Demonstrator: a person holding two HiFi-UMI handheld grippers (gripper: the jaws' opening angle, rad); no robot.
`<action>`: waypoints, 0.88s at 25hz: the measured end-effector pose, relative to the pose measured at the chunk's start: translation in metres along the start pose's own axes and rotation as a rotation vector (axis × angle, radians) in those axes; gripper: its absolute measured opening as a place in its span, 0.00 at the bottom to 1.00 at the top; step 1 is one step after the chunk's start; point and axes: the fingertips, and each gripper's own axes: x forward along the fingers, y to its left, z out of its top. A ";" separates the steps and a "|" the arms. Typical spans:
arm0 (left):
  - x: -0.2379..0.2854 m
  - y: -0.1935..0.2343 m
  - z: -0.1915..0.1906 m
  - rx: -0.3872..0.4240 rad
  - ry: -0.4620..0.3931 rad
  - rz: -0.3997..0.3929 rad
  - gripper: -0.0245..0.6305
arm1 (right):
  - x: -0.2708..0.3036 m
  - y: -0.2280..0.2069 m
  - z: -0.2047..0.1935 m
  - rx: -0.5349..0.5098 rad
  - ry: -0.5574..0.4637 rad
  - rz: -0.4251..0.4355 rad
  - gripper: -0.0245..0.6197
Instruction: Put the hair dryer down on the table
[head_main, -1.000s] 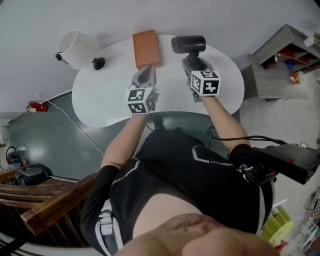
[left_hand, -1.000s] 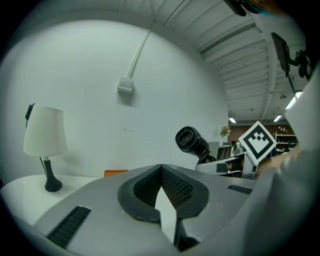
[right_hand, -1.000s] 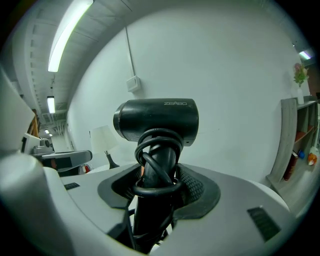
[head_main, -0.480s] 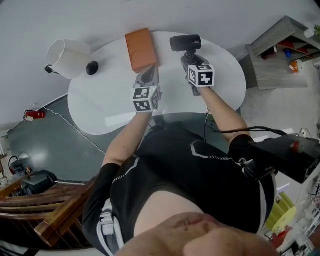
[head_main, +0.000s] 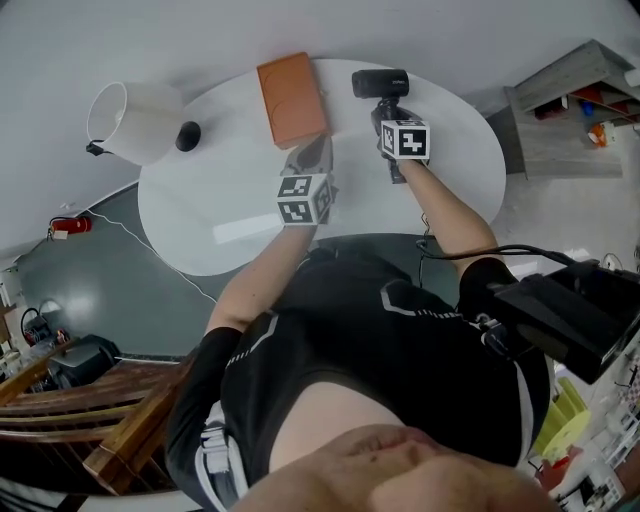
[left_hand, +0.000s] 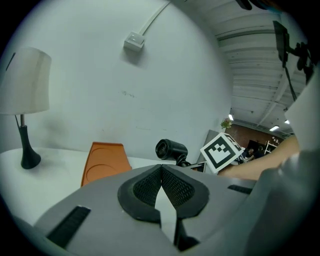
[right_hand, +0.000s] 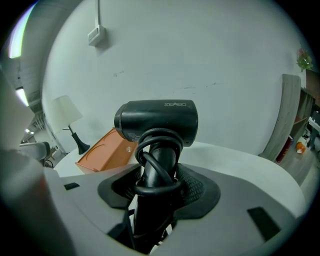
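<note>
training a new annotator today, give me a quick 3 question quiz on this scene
1. Multiple choice: what is the right gripper clamped on? A) the lamp B) the hair dryer C) the orange tray
2. True or false: the left gripper has its jaws spread wide.
3. Short answer: what is looped round the hair dryer just above the right gripper's jaws?

Key
1. B
2. False: they are together, with nothing between them.
3. Its own black cord.
</note>
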 end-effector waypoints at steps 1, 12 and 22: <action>0.001 0.000 -0.001 0.007 0.005 -0.005 0.09 | 0.007 0.000 -0.002 0.003 0.010 -0.003 0.40; 0.007 0.012 0.005 0.036 0.020 -0.045 0.09 | 0.053 -0.004 -0.002 0.009 0.094 -0.074 0.40; 0.005 0.039 0.008 0.023 0.026 -0.027 0.09 | 0.081 -0.009 -0.004 0.008 0.161 -0.125 0.40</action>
